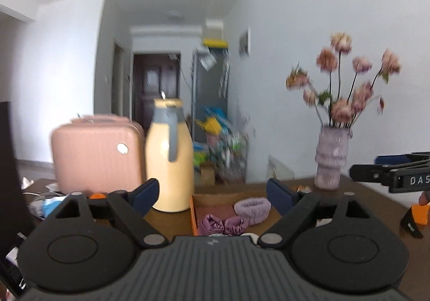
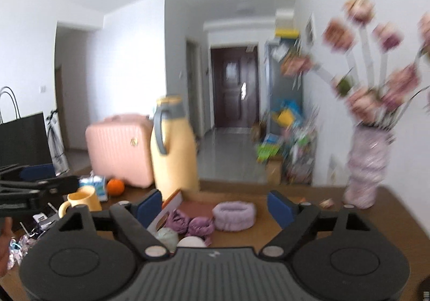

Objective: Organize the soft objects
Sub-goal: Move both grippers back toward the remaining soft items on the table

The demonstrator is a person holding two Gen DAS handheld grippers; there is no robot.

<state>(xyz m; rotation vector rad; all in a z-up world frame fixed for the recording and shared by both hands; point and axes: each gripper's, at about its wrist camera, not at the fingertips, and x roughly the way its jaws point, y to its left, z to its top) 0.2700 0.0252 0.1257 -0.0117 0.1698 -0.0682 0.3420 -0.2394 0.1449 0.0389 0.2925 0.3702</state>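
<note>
Table (image 2: 362, 223) showing brown wood finish, smooth. Headband (image 2: 233, 215) looking fluffy lilac cloth; scrunchie (image 2: 189, 224) showing satiny purple fabric. Suitcase (image 2: 119, 149) appearing ribbed pink hard plastic. Jug (image 2: 174, 150) presenting smooth matt yellow surface. Vase (image 1: 331, 157) showing ridged lilac finish.

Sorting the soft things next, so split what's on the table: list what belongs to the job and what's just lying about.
Job:
fluffy lilac headband
crumpled purple satin scrunchie
shallow orange-rimmed tray

Lying about:
tall yellow thermos jug with grey handle
pink ribbed hard-shell case
lilac ribbed vase of pink flowers
yellow mug
orange fruit
</note>
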